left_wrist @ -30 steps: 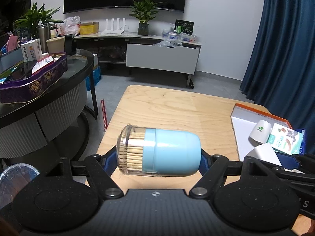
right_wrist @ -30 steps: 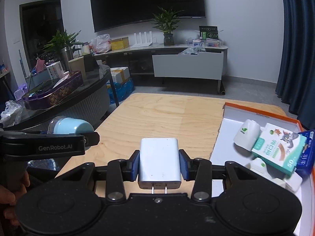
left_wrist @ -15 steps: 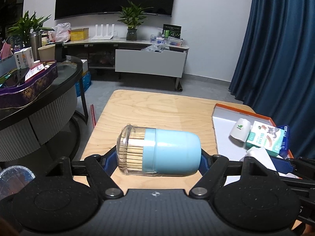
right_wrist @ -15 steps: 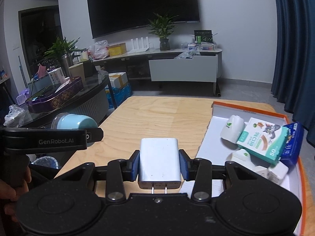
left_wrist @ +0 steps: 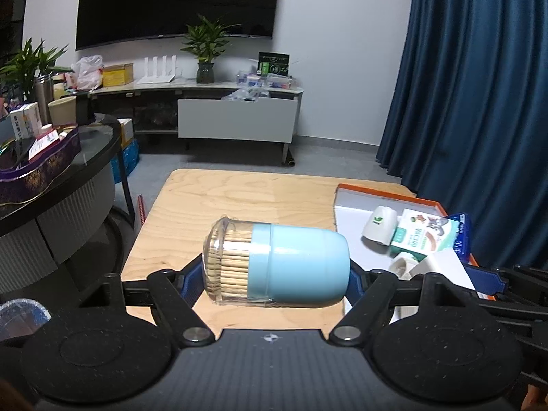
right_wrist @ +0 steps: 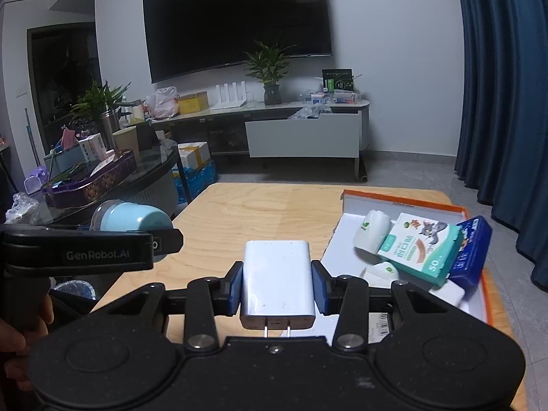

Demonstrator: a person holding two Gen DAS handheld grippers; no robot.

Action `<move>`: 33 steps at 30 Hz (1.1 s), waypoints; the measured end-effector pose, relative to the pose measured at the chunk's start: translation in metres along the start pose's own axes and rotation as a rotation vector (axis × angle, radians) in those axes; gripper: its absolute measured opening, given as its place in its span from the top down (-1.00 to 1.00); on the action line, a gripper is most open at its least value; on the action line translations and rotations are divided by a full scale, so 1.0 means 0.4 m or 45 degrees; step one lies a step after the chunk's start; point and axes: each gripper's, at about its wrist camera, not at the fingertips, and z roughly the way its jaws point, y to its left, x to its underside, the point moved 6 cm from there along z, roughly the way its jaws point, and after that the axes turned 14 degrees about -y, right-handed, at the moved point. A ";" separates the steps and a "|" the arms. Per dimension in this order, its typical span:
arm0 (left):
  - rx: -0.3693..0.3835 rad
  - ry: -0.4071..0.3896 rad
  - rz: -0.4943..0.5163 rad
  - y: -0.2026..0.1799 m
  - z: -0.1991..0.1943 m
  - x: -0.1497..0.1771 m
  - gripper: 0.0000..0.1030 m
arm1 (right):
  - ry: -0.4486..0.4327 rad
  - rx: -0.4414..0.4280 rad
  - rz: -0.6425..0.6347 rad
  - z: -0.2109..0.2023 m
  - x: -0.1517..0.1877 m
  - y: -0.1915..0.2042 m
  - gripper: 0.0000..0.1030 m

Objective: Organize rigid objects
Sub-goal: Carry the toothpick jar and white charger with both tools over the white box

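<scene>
My left gripper [left_wrist: 274,274] is shut on a light blue toothpick jar [left_wrist: 277,265], held on its side with the clear end and the toothpicks to the left. In the right wrist view the same jar [right_wrist: 132,219] shows at the left, above the left tool's black bar. My right gripper [right_wrist: 277,289] is shut on a white plug-in charger [right_wrist: 277,281], prongs toward the camera. Both hang over the near end of a wooden table [right_wrist: 274,205]. An orange-rimmed white tray [right_wrist: 404,202] on the table's right side holds a white bottle [right_wrist: 371,231], a green-and-white carton [right_wrist: 421,246] and a blue box [right_wrist: 472,243].
A dark round table [left_wrist: 68,178] with a purple tray of small items stands to the left. Blue curtains [left_wrist: 479,102] hang at the right. A TV bench with a plant [right_wrist: 270,78] lines the far wall. A person's hand [right_wrist: 13,335] grips the left tool.
Both grippers have drifted back and slightly up with their loads; the table and tray now look farther off and more of the tray shows. Neither grip has changed.
</scene>
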 end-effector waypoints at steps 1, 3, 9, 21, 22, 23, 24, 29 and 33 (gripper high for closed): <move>0.004 -0.002 0.001 -0.004 -0.002 0.001 -0.51 | -0.004 0.003 0.001 -0.005 -0.002 -0.002 0.03; 0.011 -0.006 0.006 -0.010 -0.007 0.001 -0.51 | -0.011 0.008 0.002 -0.014 -0.004 -0.007 0.03; 0.039 -0.016 0.010 -0.029 -0.018 -0.002 -0.51 | -0.027 0.031 0.003 -0.042 -0.008 -0.029 0.03; 0.097 -0.024 0.045 -0.085 -0.032 0.000 -0.52 | -0.069 0.111 0.013 -0.101 -0.018 -0.091 0.03; 0.104 -0.023 0.044 -0.089 -0.033 0.000 -0.52 | -0.070 0.116 0.016 -0.103 -0.018 -0.096 0.03; 0.110 -0.021 0.043 -0.093 -0.032 0.001 -0.52 | -0.071 0.122 0.018 -0.106 -0.018 -0.101 0.03; 0.115 -0.020 0.042 -0.096 -0.033 0.001 -0.51 | -0.072 0.126 0.020 -0.109 -0.017 -0.107 0.03; 0.138 -0.023 0.054 -0.110 -0.035 0.000 -0.52 | -0.076 0.142 0.027 -0.116 -0.015 -0.121 0.03; 0.161 -0.018 0.070 -0.128 -0.032 0.002 -0.52 | -0.082 0.156 0.030 -0.122 -0.017 -0.132 0.03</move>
